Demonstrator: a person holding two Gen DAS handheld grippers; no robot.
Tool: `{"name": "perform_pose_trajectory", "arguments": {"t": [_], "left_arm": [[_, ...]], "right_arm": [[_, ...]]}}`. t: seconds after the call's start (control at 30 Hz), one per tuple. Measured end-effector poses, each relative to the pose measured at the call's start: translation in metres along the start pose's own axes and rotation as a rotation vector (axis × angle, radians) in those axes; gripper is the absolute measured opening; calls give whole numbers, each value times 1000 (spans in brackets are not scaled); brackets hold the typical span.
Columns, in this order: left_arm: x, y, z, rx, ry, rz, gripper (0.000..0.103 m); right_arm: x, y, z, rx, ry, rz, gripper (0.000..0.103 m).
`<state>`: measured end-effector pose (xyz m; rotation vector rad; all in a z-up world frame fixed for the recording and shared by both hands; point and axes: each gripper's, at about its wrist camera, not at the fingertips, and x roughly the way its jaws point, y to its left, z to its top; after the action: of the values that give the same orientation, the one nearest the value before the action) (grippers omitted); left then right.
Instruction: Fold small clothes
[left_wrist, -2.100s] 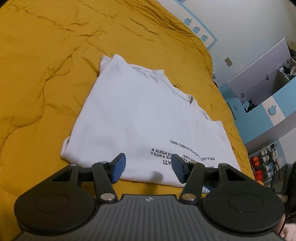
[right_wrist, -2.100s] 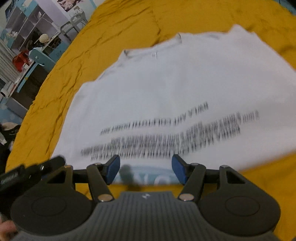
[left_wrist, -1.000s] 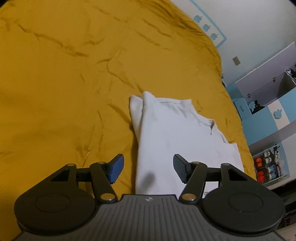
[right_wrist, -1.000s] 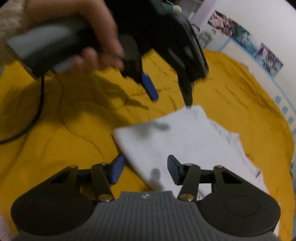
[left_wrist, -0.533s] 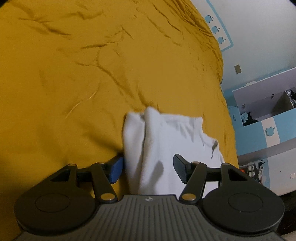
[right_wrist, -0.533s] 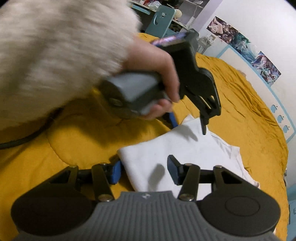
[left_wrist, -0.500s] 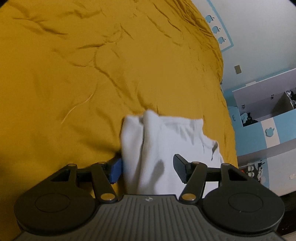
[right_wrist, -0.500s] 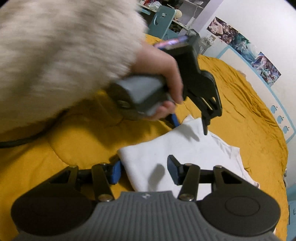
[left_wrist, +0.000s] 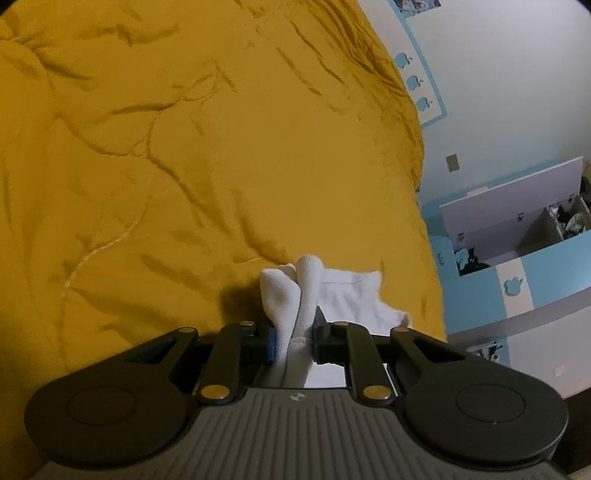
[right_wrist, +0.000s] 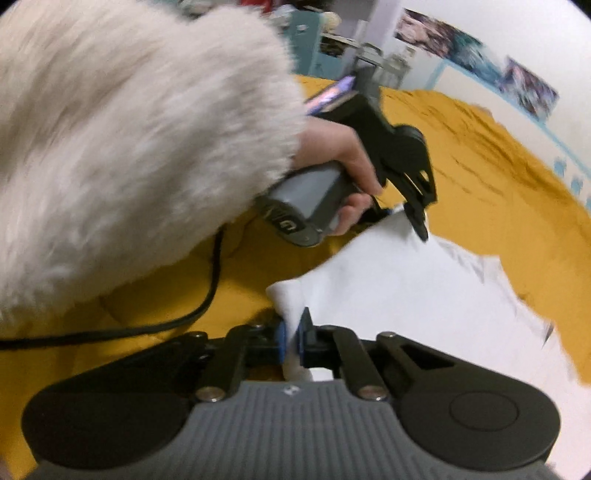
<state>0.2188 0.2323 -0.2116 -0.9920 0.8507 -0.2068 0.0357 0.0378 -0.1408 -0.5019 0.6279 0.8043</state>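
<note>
Both your grippers have just been closing since the earlier frames, left gripper (left_wrist: 294, 341) and right gripper (right_wrist: 291, 341) now clamped on bunched corners of the white shirt (right_wrist: 406, 295) lying on the yellow bedspread (left_wrist: 184, 166), ready to lift for the next fold.

Left tool (left_wrist: 294, 341) has just closed its jaws on a bunched fold of the white cotton t-shirt (left_wrist: 354, 299), which lies near the right edge of the mustard-yellow quilted bed (left_wrist: 184, 155).

The white T-shirt (right_wrist: 406, 295), folded narrow, lies on the bedspread with two corners bunched up.
</note>
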Motion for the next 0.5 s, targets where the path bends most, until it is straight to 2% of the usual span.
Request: {"name": "perform_pose_trajectory", "arguments": {"t": [0.1,0.3,0.5], "left_arm": [[-3,-19,1,2,-13,-10,18],[7,-85,-5,60,-41,-28,18],[44,-166,-26,159,-64,-35,18]], "right_arm": [[-18,-25,0,116,-18,19,0],[-63,-81,-17,325,-79,4,0],[-127,-151,-60,568,-154,-90,0]]}}
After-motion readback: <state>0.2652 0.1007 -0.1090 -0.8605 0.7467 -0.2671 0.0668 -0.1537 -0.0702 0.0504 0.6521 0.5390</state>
